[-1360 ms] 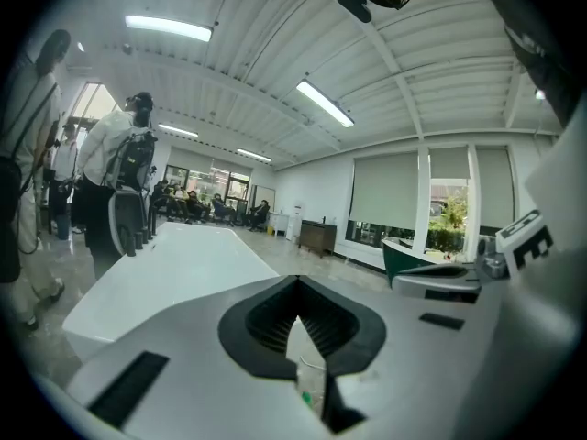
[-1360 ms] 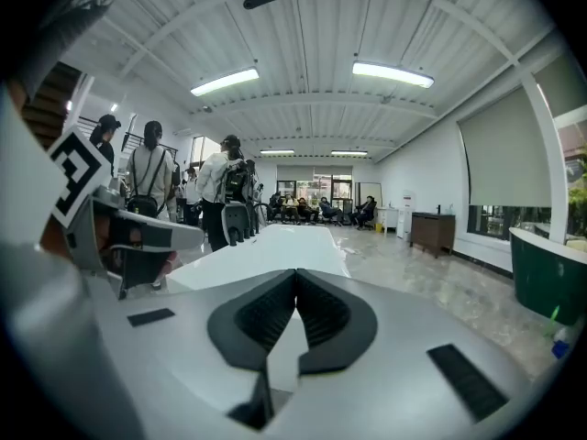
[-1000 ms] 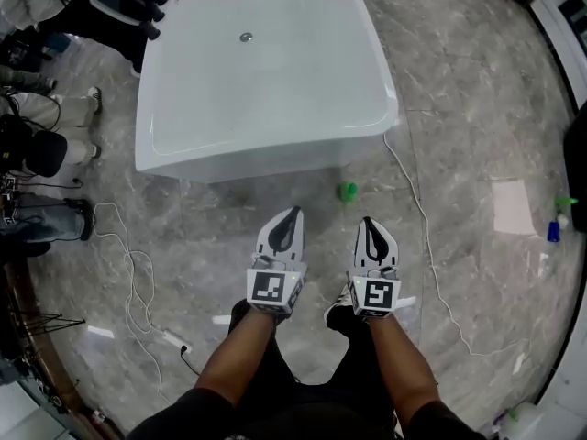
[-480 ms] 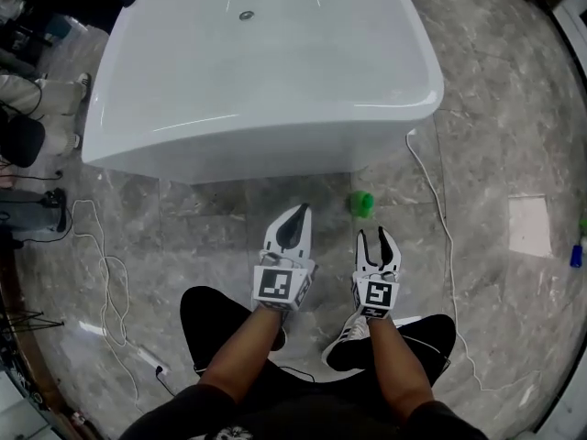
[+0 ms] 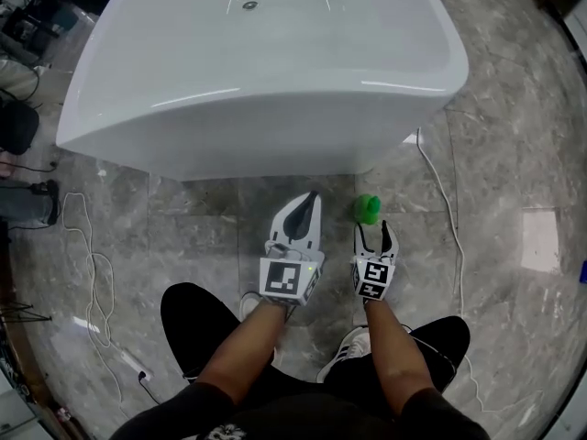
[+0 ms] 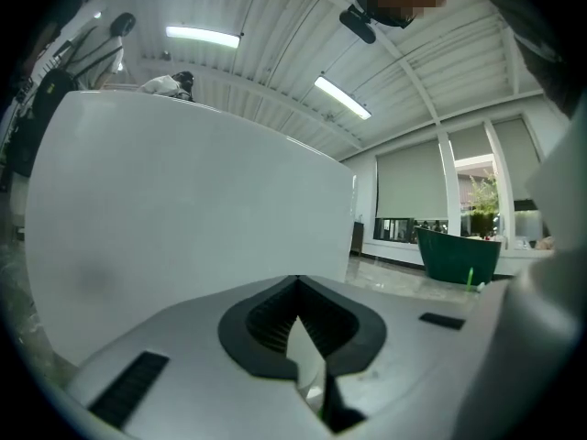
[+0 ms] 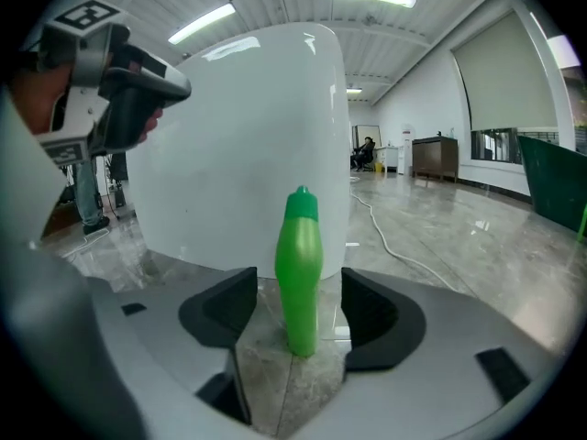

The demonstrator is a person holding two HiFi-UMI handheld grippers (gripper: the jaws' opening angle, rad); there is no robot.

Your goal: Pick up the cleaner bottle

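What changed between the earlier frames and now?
The person crouched, bringing both hand-held grippers down toward the floor. The right hand-held gripper has just been opening its jaws, lined up on the green bottle, not gripping it. The left hand-held gripper stayed shut; bottle still upright beside the bathtub.

Bathtub (image 5: 257, 81) wall rises just behind the cleaner bottle (image 5: 368, 207), so I have no passage on its far side; the near side is bare floor (image 5: 514, 136). My right tool (image 5: 375, 235) has just been opening its jaws, which now stand wide with the bottle at the mouth of the gap, touching neither pad. My left tool (image 5: 310, 200) crowds the left flank, and a white cable (image 5: 444, 195) lies along the right.
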